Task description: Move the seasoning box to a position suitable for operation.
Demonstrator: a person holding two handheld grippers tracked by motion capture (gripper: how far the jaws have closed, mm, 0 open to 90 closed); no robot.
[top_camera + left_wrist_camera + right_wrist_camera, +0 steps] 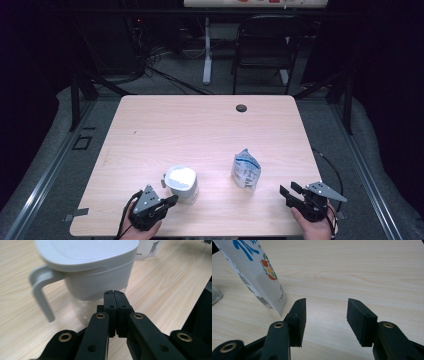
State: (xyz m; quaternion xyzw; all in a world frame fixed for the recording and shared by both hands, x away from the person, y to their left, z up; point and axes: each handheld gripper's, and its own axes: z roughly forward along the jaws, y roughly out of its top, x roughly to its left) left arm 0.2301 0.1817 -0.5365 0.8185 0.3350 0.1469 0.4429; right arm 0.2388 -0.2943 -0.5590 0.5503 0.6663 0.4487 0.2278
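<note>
A pitcher (182, 183) with a white lid, a grey-white handle and a clear lower body stands near the table's front, left of centre. My left gripper (172, 200) is shut with nothing in it, its tips just short of the pitcher's (85, 272) side. A white printed pouch (246, 169) stands upright to the right of the pitcher. My right gripper (289, 190) is open, low over the table to the right of the pouch (252, 270), apart from it.
The light wooden table (200, 125) has a small dark grommet (241, 108) near its far edge. A black chair (265, 45) and a white table leg stand behind the table. Metal rails run along the floor on both sides.
</note>
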